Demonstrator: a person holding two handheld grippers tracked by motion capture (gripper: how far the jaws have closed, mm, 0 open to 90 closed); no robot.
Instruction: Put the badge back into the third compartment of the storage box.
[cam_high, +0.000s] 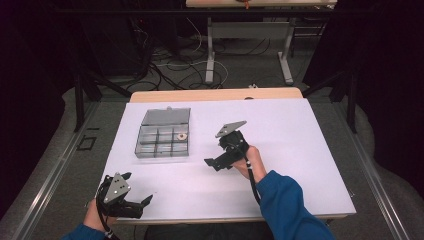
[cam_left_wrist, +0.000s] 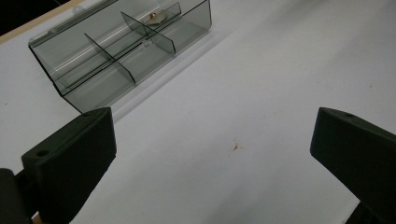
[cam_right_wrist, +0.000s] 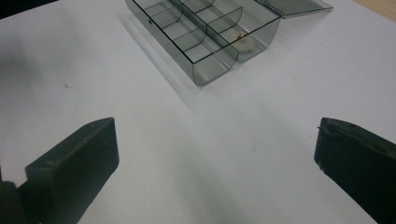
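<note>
A clear grey compartment box (cam_high: 164, 136) with its lid folded back lies on the white table (cam_high: 290, 150), left of the middle. A small round piece (cam_high: 181, 135) rests in one of its right-hand compartments. My right gripper (cam_high: 213, 153) hovers to the right of the box, jaws pointing left toward it, open and empty. In the right gripper view the box (cam_right_wrist: 210, 32) and the piece (cam_right_wrist: 240, 37) lie ahead of the open gripper (cam_right_wrist: 215, 158). My left gripper (cam_high: 137, 187) sits at the near left edge, open and empty. The left gripper view shows the box (cam_left_wrist: 121, 51) beyond that gripper (cam_left_wrist: 212, 154).
A small brown speck (cam_left_wrist: 237, 146) marks the table surface. Past the wooden far edge (cam_high: 215, 95) are table legs and loose cables (cam_high: 185, 65) on the floor. Bare white surface stretches to the right of my right hand.
</note>
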